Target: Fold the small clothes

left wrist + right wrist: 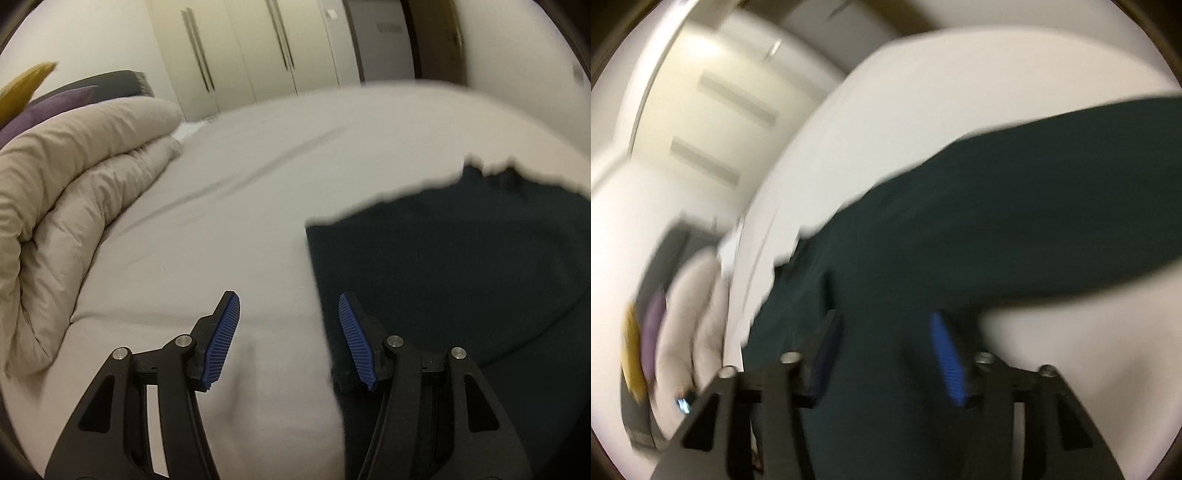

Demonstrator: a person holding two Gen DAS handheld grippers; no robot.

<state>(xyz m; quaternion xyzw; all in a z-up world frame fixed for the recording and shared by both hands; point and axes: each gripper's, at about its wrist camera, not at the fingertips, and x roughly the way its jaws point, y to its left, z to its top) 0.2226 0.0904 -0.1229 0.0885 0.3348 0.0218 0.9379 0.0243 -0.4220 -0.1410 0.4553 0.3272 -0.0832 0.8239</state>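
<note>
A dark green garment [443,266] is spread on the white bed sheet [240,206]. In the left wrist view it is seen at the right side, lying flat, with its near left edge running straight toward the camera and its far edge ragged and blurred. In the right wrist view, which is strongly blurred, the same dark green garment [997,221] is stretched in a long band from the lower left to the upper right over the sheet [923,92].

The left gripper [289,306] is held just above the sheet, and its jaws are spread wide with nothing between them. The right blue pad [356,339] is seen over the left edge of the garment, while the left pad is over bare sheet. Contact with the cloth cannot be told.

The right gripper [886,332] is placed over the garment, and its jaws are also spread apart. Dark cloth is seen between and behind the fingers; whether it is touched cannot be told because of the blur.

A bunched beige duvet [74,192] is lying at the left part of the bed, with a purple cushion [48,107] and a yellow cushion [22,88] behind it. Pale wardrobe doors [251,55] with long handles are standing beyond the bed.
</note>
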